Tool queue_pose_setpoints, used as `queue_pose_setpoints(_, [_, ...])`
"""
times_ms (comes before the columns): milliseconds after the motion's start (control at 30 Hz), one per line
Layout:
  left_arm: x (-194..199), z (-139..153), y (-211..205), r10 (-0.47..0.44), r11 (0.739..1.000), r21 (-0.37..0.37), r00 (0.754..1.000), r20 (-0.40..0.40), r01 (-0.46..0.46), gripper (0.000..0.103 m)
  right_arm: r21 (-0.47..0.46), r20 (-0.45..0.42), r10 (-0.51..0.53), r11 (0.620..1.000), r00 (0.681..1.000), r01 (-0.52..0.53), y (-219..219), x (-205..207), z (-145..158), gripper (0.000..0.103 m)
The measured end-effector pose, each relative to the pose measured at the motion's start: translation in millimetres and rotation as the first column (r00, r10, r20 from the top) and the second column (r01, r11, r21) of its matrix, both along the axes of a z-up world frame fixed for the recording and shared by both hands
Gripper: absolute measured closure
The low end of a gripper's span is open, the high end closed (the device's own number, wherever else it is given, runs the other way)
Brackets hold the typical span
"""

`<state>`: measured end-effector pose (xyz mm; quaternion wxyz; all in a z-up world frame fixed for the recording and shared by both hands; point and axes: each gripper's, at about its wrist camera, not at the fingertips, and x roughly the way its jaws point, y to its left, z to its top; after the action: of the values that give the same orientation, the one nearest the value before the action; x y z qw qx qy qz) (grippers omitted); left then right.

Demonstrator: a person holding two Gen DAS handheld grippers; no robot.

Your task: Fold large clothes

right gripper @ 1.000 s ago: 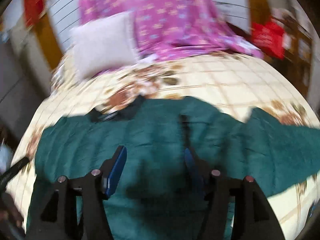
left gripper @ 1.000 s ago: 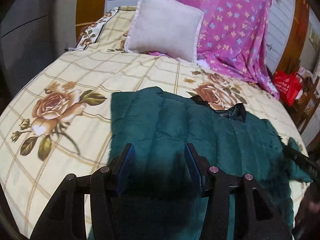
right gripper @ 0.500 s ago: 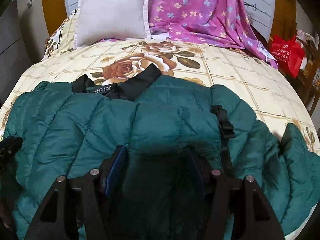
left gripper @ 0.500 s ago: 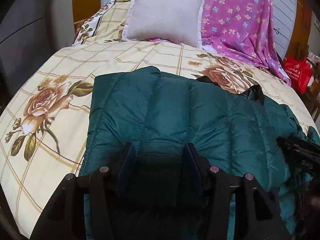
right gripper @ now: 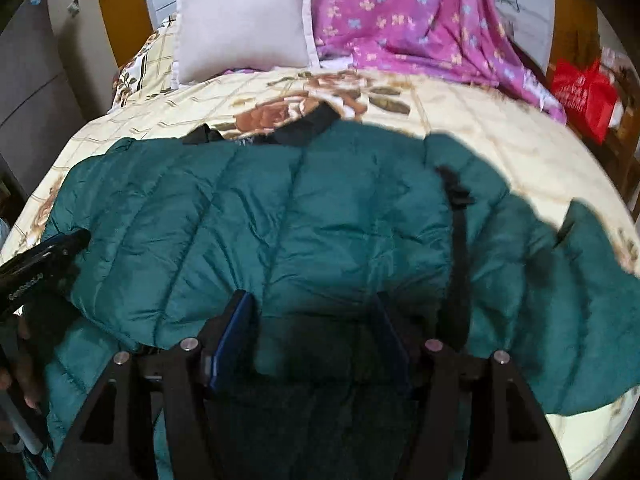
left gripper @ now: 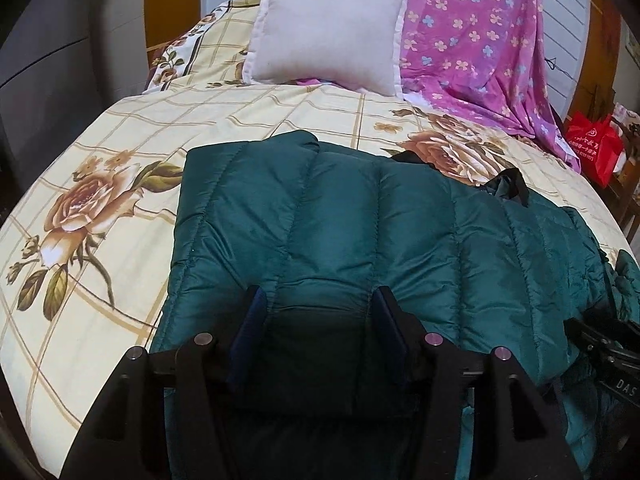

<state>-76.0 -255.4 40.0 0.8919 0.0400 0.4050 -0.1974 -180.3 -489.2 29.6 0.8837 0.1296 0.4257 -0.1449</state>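
Bed with cream rose-print sheet fills both views. Dark green quilted jacket lies spread across the lower centre of each frame, on the bed.

Purple flowered cloth, upper right, draped at the head of the bed; white pillow just left of it, upper centre. Red bag at right edge.

Left view only: large rose print on bare sheet at left; right tool's body enters at lower right edge.
Right view only: black strap running down the jacket right of centre; black collar at the jacket's top edge; left tool's body at left edge.

Left tool: jaws opening, a bulge of jacket between them.
Right tool: jaws apart, jacket fabric between them; grip cannot be told.
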Motion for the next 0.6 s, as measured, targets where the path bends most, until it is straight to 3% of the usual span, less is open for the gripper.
queue_pose_setpoints(133, [0,-1,0,0.000,1.000,-0.002,1.000,0.002,0.000,0.064,-0.002,-0.019,0.001,1.000,1.000,-0.002,2,-7,10,0.038])
queue_pose_setpoints(233, [0,-1,0,0.000,1.000,-0.004,1.000,0.003,0.000,0.064,-0.023,0.030,-0.013,1.000,0.999,0.014,1,-22,24,0.038])
queue_pose_setpoints(433, [0,-1,0,-0.002,1.000,0.000,1.000,0.008,0.002,0.063,-0.027,-0.020,-0.016,1.000,1.000,0.015,-4,-18,1,0.038])
queue_pose_setpoints(600, [-7,6,3,0.005,1.000,0.004,1.000,0.010,-0.005,0.063,-0.032,-0.018,-0.034,0.999,0.999,0.034,3,-26,15,0.037])
